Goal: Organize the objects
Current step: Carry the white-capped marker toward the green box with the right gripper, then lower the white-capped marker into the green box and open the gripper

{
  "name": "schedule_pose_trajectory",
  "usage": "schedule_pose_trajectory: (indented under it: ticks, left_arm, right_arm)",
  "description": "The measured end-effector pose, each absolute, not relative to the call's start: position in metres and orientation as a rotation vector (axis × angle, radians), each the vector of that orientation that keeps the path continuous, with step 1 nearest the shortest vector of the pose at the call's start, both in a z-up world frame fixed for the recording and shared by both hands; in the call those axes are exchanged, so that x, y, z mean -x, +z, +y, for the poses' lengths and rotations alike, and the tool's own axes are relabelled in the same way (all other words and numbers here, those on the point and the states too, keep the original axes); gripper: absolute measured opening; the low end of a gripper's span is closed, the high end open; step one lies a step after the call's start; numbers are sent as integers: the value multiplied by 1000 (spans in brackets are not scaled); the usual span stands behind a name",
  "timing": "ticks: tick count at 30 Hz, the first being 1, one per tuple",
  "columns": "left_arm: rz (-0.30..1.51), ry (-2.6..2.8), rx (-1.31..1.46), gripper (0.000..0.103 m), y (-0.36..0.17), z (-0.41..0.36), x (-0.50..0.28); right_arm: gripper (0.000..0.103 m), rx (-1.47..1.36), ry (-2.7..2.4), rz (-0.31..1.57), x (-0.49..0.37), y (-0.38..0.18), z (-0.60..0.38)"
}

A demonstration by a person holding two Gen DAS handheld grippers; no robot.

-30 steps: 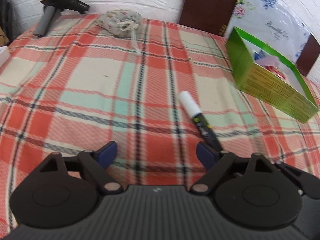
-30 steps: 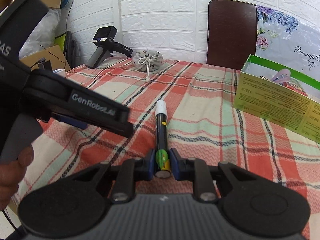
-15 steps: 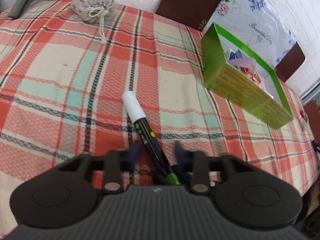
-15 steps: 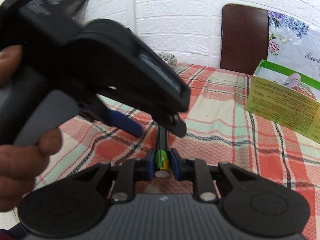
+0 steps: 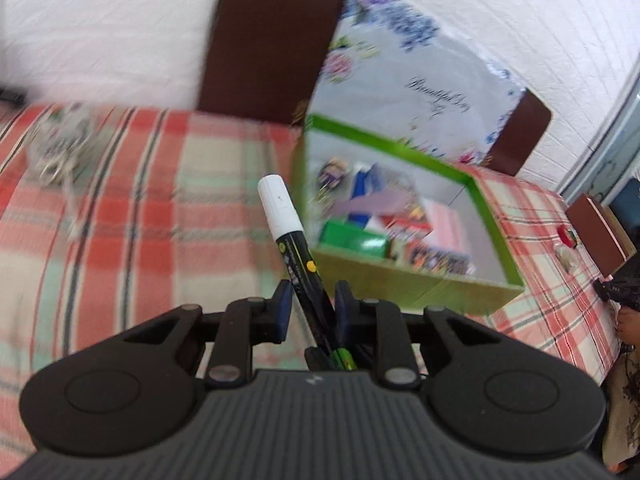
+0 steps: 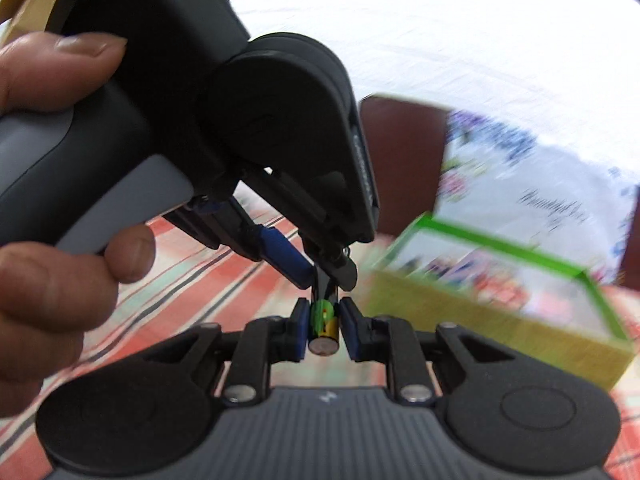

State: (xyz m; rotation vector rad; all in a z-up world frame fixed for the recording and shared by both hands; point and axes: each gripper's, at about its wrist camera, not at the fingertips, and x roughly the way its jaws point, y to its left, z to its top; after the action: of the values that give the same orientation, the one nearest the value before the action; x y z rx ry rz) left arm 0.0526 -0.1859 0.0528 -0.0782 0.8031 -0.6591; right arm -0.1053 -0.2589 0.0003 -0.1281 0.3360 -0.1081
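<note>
A black marker [image 5: 304, 272] with a white cap is lifted off the plaid tablecloth [image 5: 132, 220] and points toward the green box [image 5: 400, 284]. My right gripper [image 6: 324, 328] is shut on its green-labelled rear end [image 6: 323, 316]. My left gripper [image 5: 312, 308] comes in from above and its jaws are closing on the barrel. The marker crosses slantwise between its blue pads [image 5: 283, 308]. In the right wrist view the left gripper [image 6: 324, 276] pinches the barrel just ahead of my right pads. A person's hand [image 6: 48, 280] holds the left gripper's handle.
The open green box [image 6: 460, 320] holds several small items and stands just beyond the marker. A cloth pouch [image 5: 60, 148] lies far left. A dark chair back [image 5: 272, 40] and a floral bag [image 5: 420, 92] stand behind the table. Small items [image 5: 566, 240] sit at the right edge.
The left gripper swung right over the marker and closed its wide jaws around the barrel. Both grippers rose, the marker left the cloth, and the green box came nearer.
</note>
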Motion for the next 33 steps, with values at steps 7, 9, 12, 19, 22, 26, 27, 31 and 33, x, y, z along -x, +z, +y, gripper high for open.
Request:
schedule_pose_trajectory:
  ticks: [7, 9, 12, 19, 22, 26, 27, 31, 33]
  left_arm:
    - [788, -720, 36, 24, 59, -240, -89]
    - [793, -721, 21, 24, 56, -250, -100]
    - [806, -715, -3, 24, 50, -261, -113]
    - [852, -697, -45, 24, 37, -280, -134]
    - [830, -678, -68, 24, 35, -280, -134]
    - [789, -647, -121, 24, 36, -276, -125]
    - [777, -639, -137, 24, 36, -275, -121]
    - [740, -604, -166, 25, 39, -263, -104]
    - [734, -600, -158, 25, 40, -254, -95]
  right_arm:
    - [18, 110, -201, 323, 65, 5, -305]
    - [18, 108, -207, 333, 53, 2, -314]
    - [18, 105, -211, 349, 36, -5, -324]
    - [29, 134, -220, 353, 14, -17, -338]
    - [32, 141, -225, 345, 16, -20, -339]
    - [32, 67, -237, 355, 22, -18, -347]
    - [32, 50, -241, 357, 25, -17, -349]
    - [34, 5, -270, 353, 41, -16, -352]
    - [34, -20, -280, 348, 53, -15, -352]
